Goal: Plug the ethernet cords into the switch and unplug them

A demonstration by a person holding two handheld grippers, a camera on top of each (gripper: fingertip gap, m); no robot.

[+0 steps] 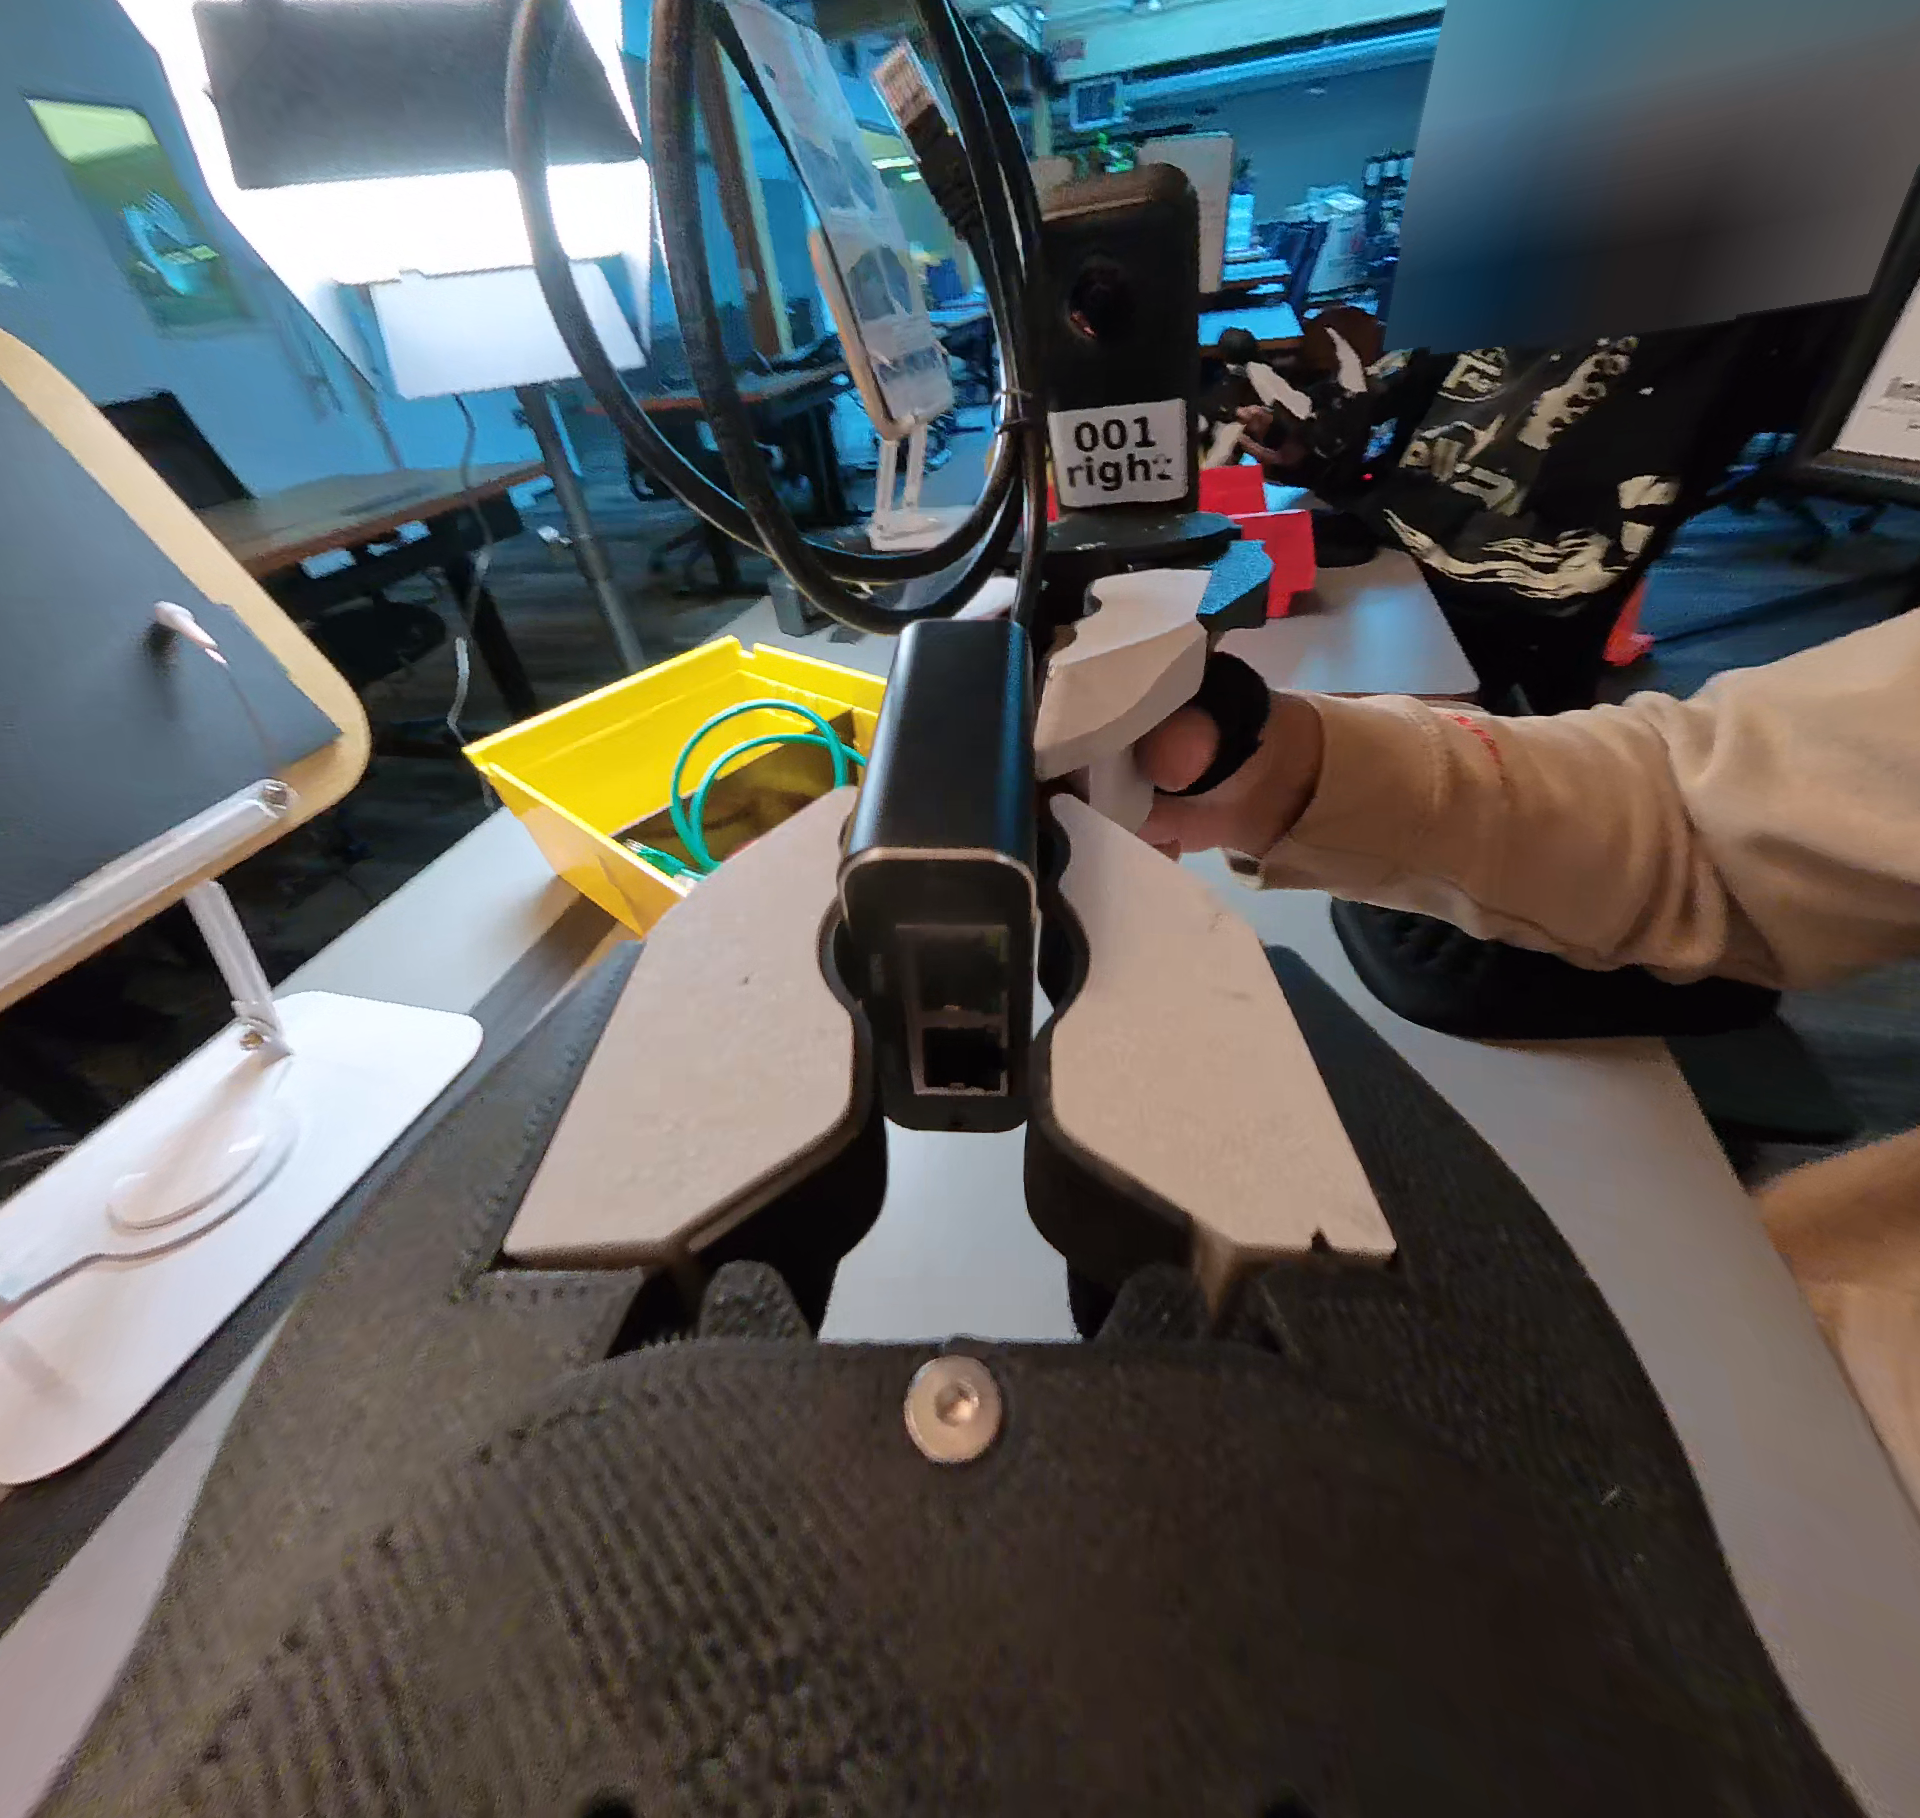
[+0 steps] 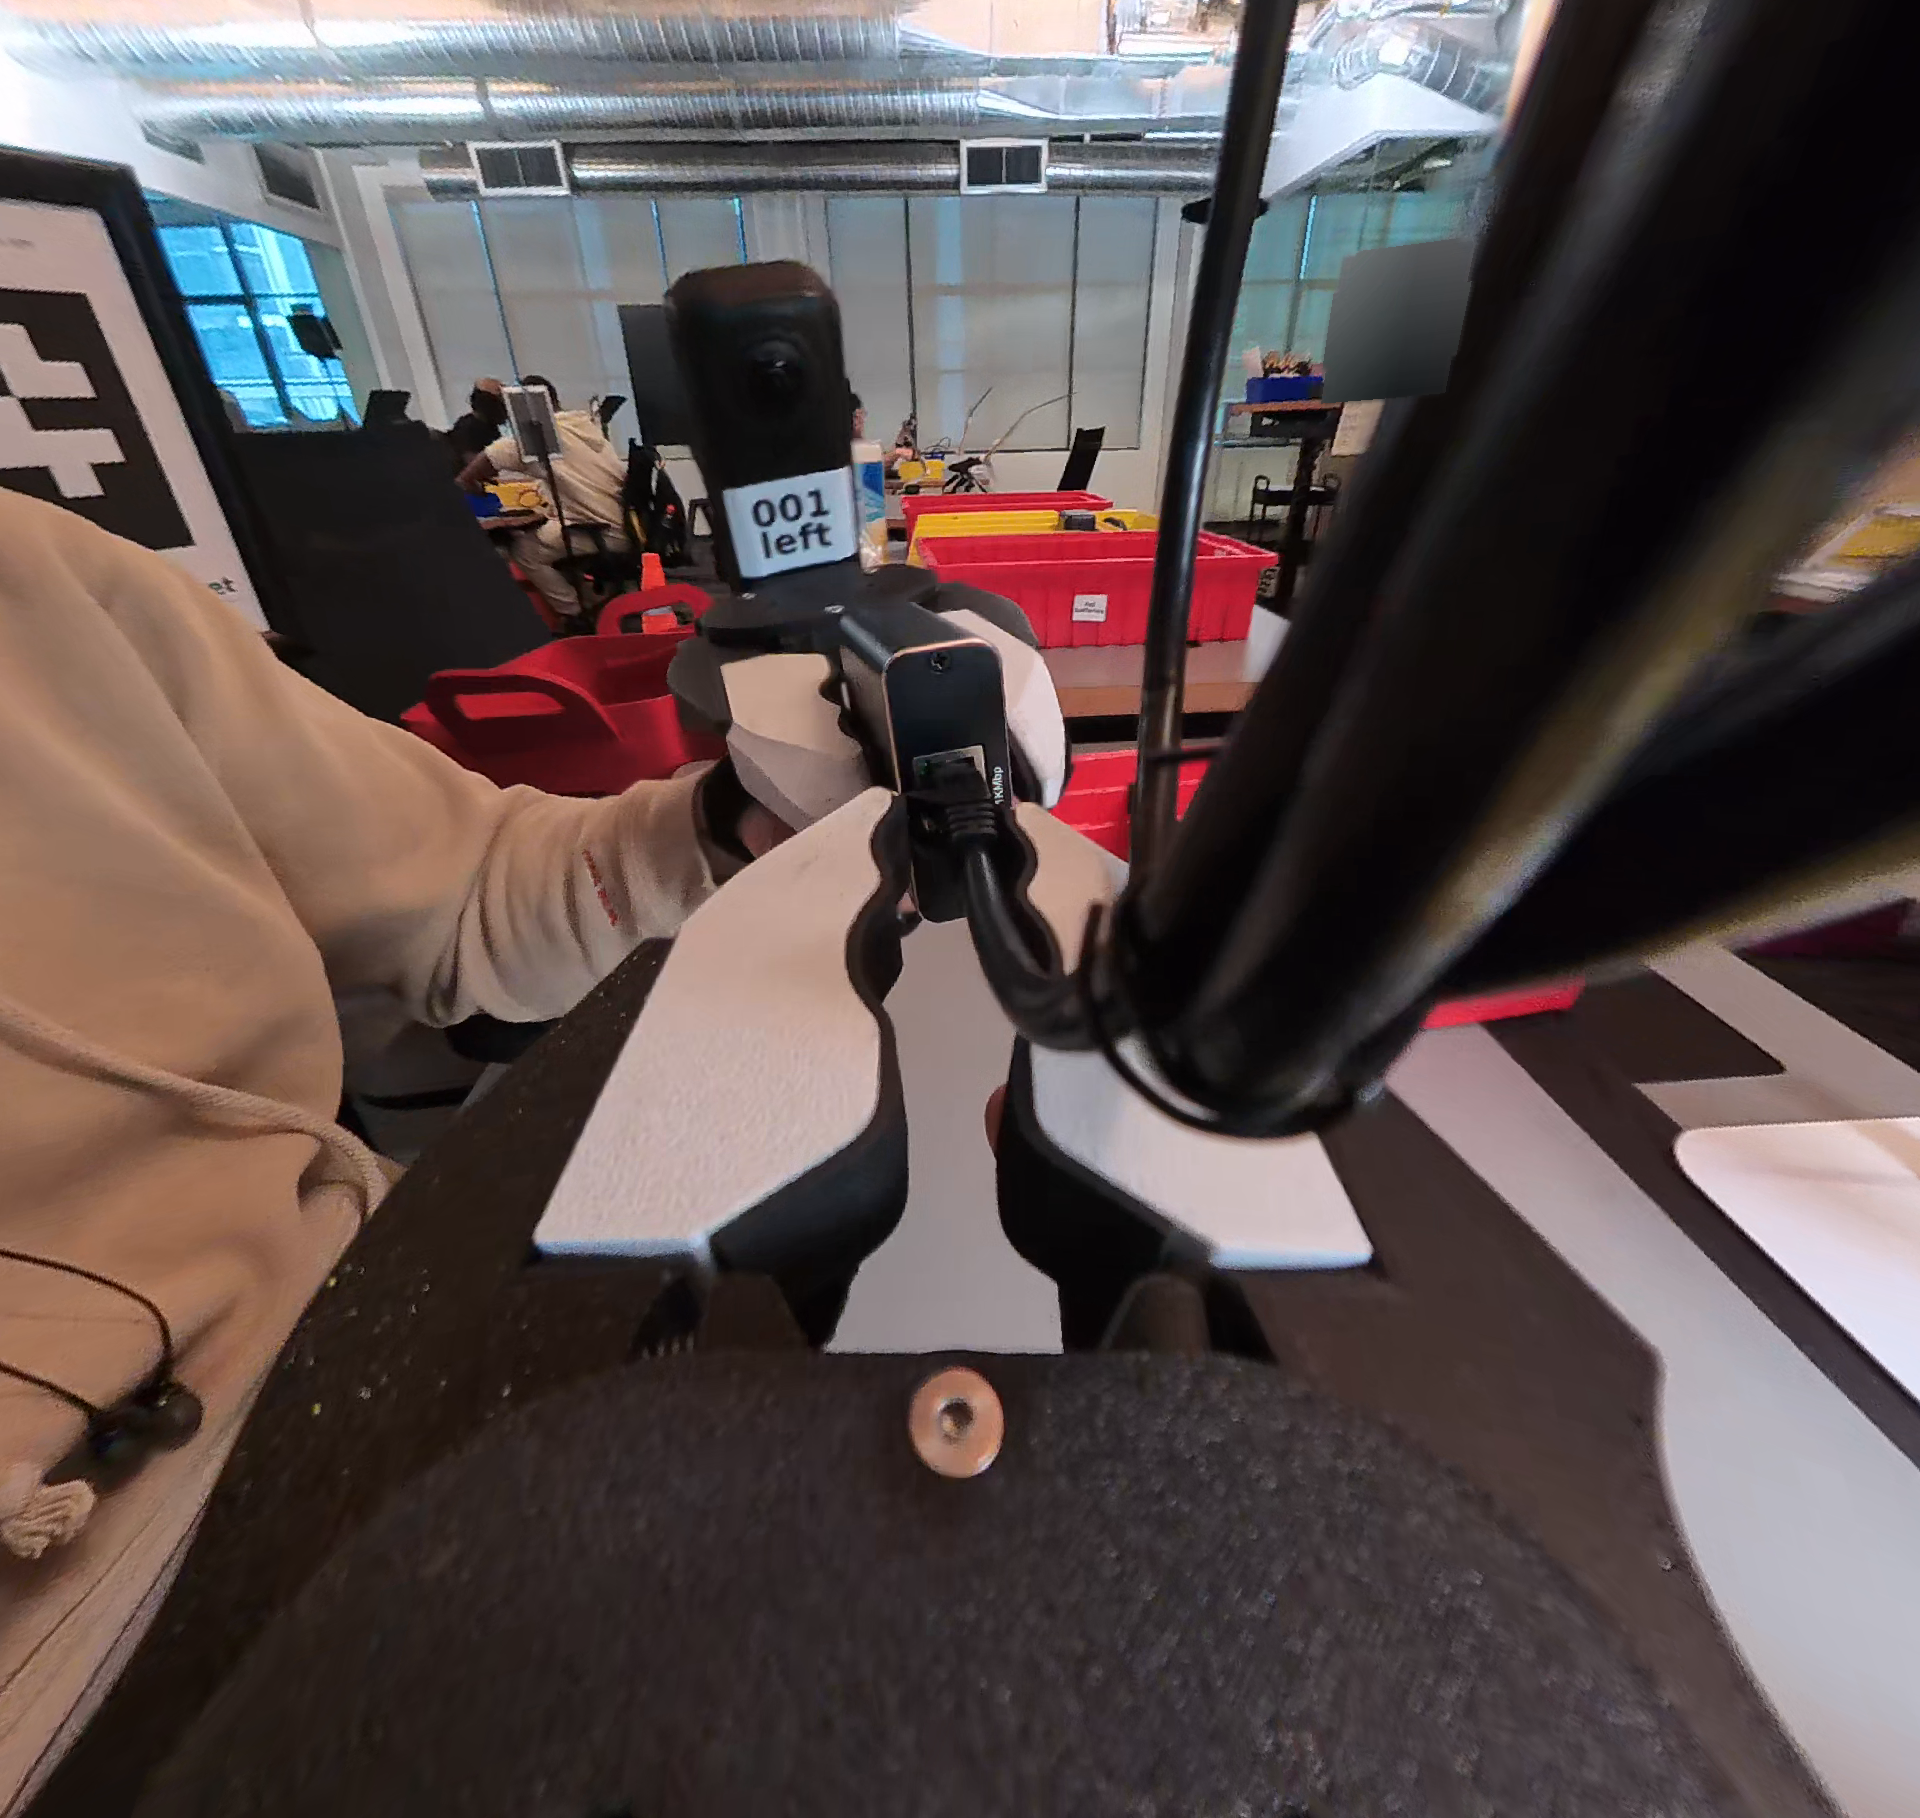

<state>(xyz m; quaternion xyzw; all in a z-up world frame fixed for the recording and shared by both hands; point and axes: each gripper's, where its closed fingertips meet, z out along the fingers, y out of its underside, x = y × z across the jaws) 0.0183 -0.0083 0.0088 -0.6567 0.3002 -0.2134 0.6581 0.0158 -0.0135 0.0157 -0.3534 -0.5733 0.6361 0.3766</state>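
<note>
My left gripper (image 1: 940,833) is shut on a small black switch (image 1: 940,895), held above the table with two open ports facing the left wrist camera. In the right wrist view the switch (image 2: 935,698) sits between the left gripper's white fingers (image 2: 779,729). A black ethernet cord (image 2: 987,895) is plugged into the port at its near end. My right gripper (image 2: 961,833) is closed around that plug and the switch's end. The rest of the cord hangs as a coil (image 1: 707,314) over the right gripper, its free plug (image 1: 925,116) up high.
A yellow bin (image 1: 582,771) holding a green cord (image 1: 748,760) stands on the grey table beyond the switch. A white tablet stand (image 1: 208,1145) is at the left. Red bins (image 2: 1091,563) stand on a farther table. A beige sleeve (image 1: 1558,812) reaches in from the right. Only a small space, under 4 cm, lies between the two pairs of fingers.
</note>
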